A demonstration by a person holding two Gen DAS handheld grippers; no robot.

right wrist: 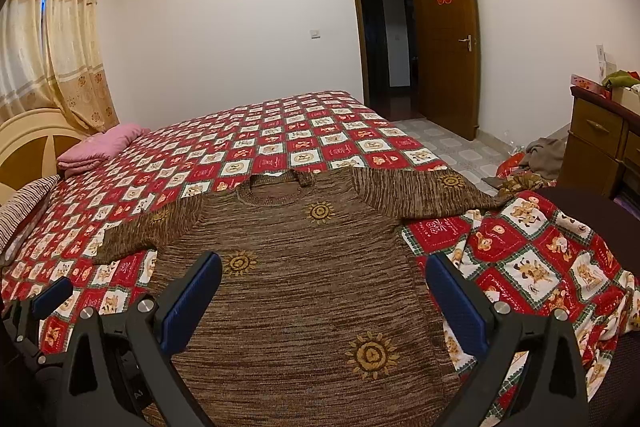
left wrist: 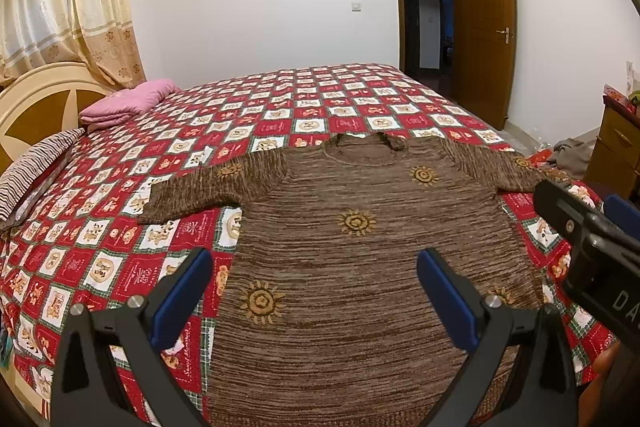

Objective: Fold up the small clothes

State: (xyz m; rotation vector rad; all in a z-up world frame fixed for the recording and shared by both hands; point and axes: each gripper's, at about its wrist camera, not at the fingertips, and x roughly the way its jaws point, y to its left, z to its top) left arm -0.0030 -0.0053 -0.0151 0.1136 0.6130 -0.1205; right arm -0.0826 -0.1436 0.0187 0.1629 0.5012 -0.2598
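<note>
A brown knitted sweater (left wrist: 360,259) (right wrist: 304,291) with yellow sun motifs lies flat on the bed, front up, collar at the far end and both sleeves spread sideways. My left gripper (left wrist: 316,291) hovers open above the sweater's lower left part, with nothing between its blue pads. My right gripper (right wrist: 324,299) also stands open, over the lower right part of the body. In the left wrist view the right gripper's black body (left wrist: 592,239) shows at the right edge. The sweater's right sleeve (right wrist: 432,191) reaches the bed's edge.
The bed carries a red, white and green checked cover (left wrist: 280,115) (right wrist: 532,259). A folded pink blanket (left wrist: 128,103) and a striped pillow (left wrist: 32,167) lie near the headboard at left. Right of the bed are a wooden cabinet (right wrist: 600,147), clothes on the floor (right wrist: 540,155) and an open door (right wrist: 448,35).
</note>
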